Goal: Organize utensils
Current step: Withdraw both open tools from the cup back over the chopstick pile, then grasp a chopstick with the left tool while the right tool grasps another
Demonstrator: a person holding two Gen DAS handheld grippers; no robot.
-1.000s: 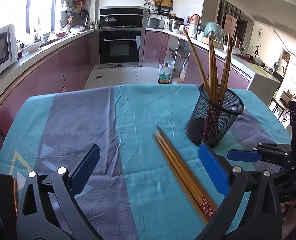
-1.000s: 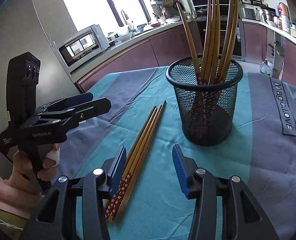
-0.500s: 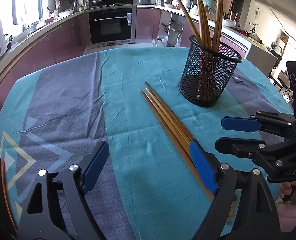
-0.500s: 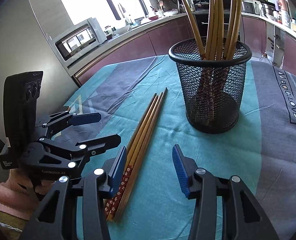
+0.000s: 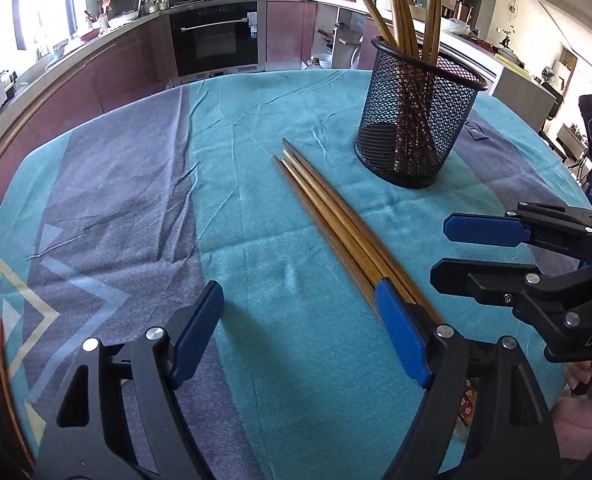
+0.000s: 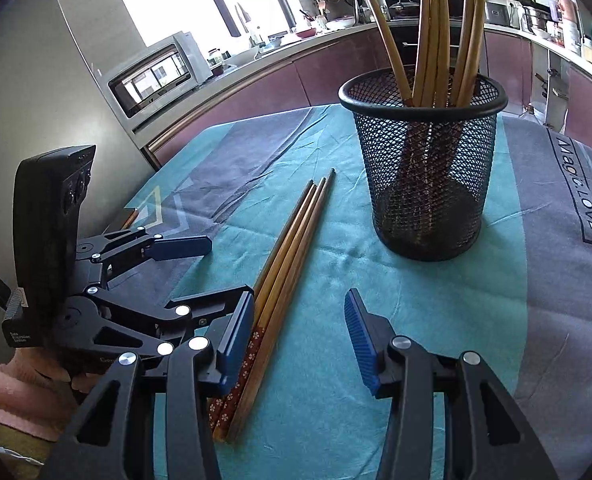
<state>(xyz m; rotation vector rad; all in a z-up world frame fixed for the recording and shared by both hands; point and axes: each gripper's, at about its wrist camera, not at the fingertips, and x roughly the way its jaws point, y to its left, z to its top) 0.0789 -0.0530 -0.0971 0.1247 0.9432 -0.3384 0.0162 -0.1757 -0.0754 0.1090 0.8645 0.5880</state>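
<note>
Left hand-held gripper [image 5: 299,330]: jaws spread wide and closing, low over the desk [image 5: 116,200]. Only bare cloth lies between the blue pads; the right-side pad sits over the near part of the loose chopsticks [image 5: 335,224], and I cannot tell whether it touches them. In the right wrist view the same gripper [image 6: 224,276] stands at the left, its lower finger just beside the chopsticks' patterned ends.

Loose chopsticks: a bundle of long brown wooden sticks, lying flat and close together on the teal part of the cloth. Thin tips point toward the cup; thick ends carry a dark red band with small pale flowers [image 6: 240,376]. The exact count is unclear where they overlap. They lie left of the cup, near it but apart.

Right hand-held gripper [image 6: 299,340]: jaws partly spread, pinching nothing. The chopsticks' thick ends lie between the fingers, close to the left one. From the left wrist view this gripper [image 5: 483,252] hovers to the right of the bundle.

Cup [image 6: 427,184]: black wire mesh, round, upright on the cloth. It holds several matching chopsticks [image 6: 435,40], thick patterned ends down, thin tips fanning out above the rim.
</note>
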